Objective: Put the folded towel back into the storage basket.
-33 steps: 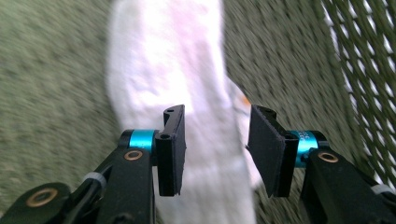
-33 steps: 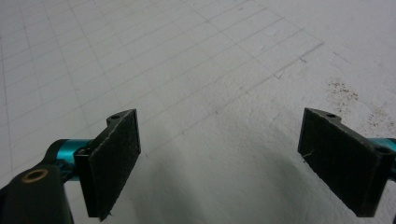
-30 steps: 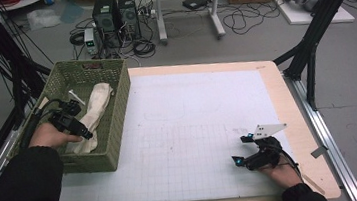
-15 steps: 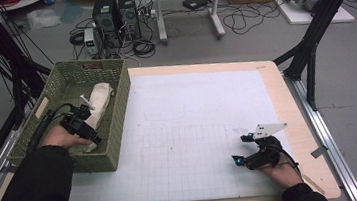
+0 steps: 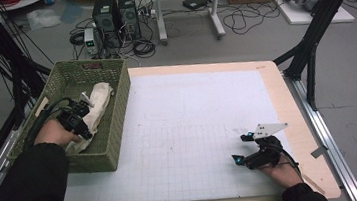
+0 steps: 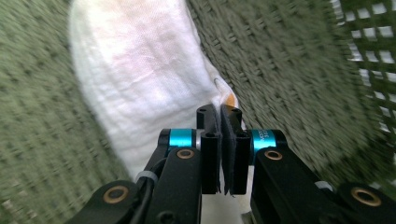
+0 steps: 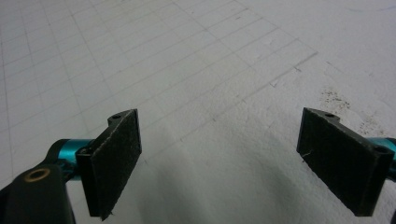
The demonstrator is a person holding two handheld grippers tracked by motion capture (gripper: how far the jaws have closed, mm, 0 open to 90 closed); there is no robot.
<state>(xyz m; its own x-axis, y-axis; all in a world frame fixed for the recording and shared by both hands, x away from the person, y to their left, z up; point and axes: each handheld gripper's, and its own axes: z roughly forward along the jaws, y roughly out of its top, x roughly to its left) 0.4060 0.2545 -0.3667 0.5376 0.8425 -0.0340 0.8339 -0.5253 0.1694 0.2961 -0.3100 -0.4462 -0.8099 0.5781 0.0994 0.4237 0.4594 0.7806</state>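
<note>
A white cloth lies crumpled in the green woven basket at the table's left edge. My left gripper reaches down into the basket; its jaws have just been closing. In the left gripper view the left gripper is shut, pinching the edge of the cloth above the basket's floor. My right gripper rests on the white gridded mat near the front right. Its jaws stand wide open, and in the right gripper view nothing but mat lies between the right gripper pads.
The mat covers a wooden table. Black frame legs rise at the right and a metal rail runs along that side. Computer towers and cables lie on the floor behind.
The left hand has shifted a little toward the near end of the cloth in the basket, and its jaws have gone from apart to together. The right hand has stayed put.
</note>
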